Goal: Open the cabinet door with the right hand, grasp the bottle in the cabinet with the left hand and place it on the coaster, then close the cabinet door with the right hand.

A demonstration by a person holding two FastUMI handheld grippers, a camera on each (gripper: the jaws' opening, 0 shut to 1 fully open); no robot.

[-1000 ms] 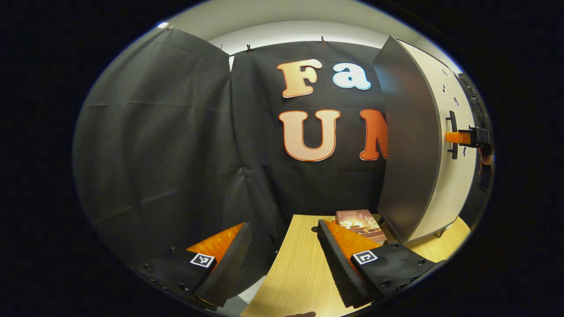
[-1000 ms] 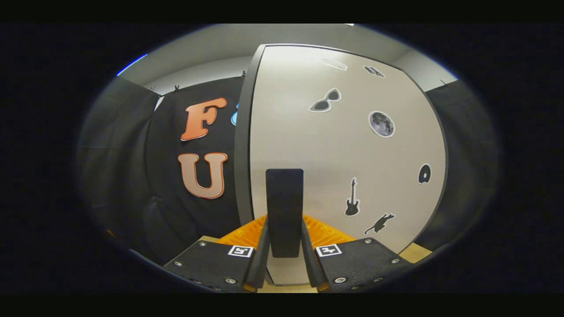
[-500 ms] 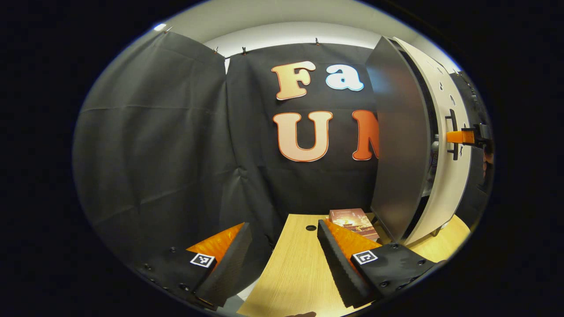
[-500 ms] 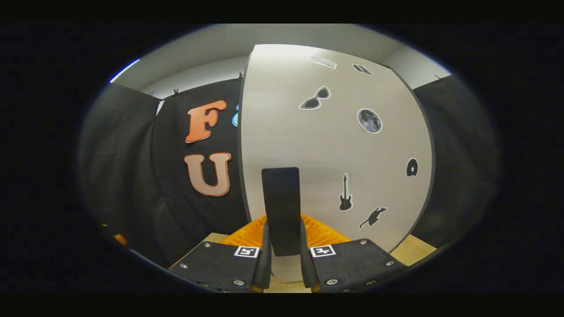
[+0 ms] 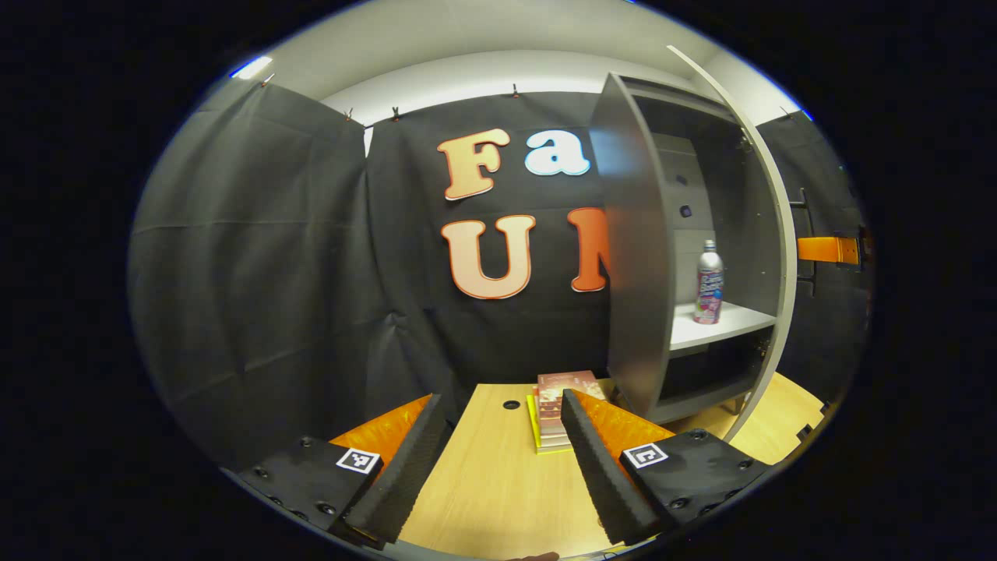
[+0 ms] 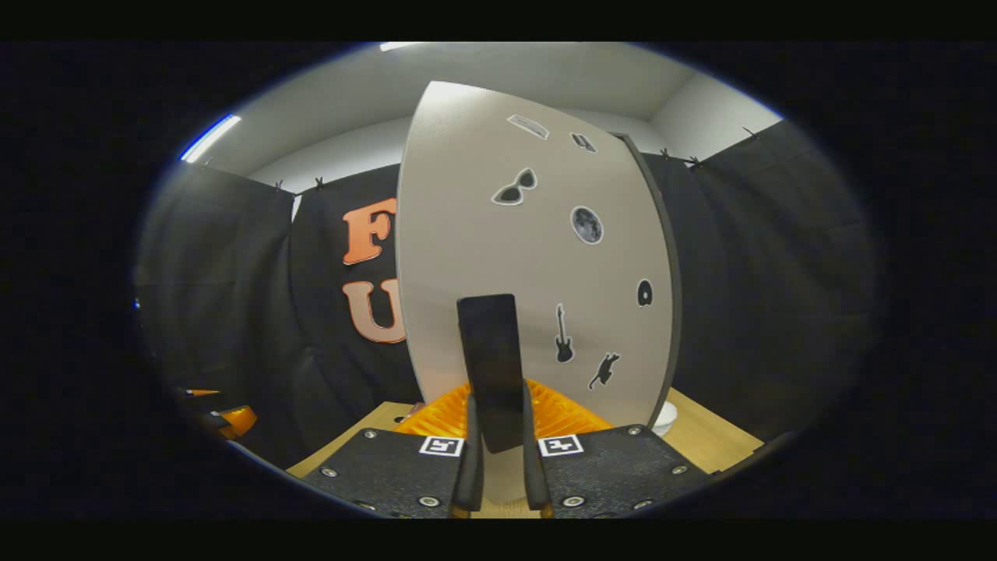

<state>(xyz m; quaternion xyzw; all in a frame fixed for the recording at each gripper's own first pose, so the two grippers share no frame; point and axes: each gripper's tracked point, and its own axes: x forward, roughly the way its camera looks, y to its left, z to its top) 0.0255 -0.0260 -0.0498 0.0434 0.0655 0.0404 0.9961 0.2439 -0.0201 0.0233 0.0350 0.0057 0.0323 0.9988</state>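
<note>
Grey-walled inside, the tall cabinet (image 5: 705,179) stands open, and on its pale shelf (image 5: 720,323) stands the bottle (image 5: 708,284), a slim upright one with a silver cap and shoulders and a pink-and-white label. It stands alone on the shelf, upright, toward the front edge. The light-grey cabinet door (image 6: 537,265) is swung well out from the cabinet; in the left gripper view it appears edge-on at the right (image 5: 779,257). Its outer face carries small dark stickers: sunglasses, a moon, a guitar, a cat.

The right gripper (image 6: 500,460) is clenched on the door's flat black vertical handle (image 6: 491,366), a finger pressed against each side of it. Seen from the left gripper view, an orange part of that gripper (image 5: 827,249) meets the handle beyond the door's edge.

The left gripper (image 5: 498,460) is released, its two black ridged fingers (image 5: 600,467) spread wide with nothing between them, low over the light wooden table (image 5: 491,491) and well apart from the bottle. Just beyond its fingertips lies a small stack of books (image 5: 554,409) with a reddish cover on top, beside a round hole in the tabletop. A small white round object (image 6: 664,421) on the table peeks out past the door's lower edge in the right gripper view; what it is I cannot tell.
</note>
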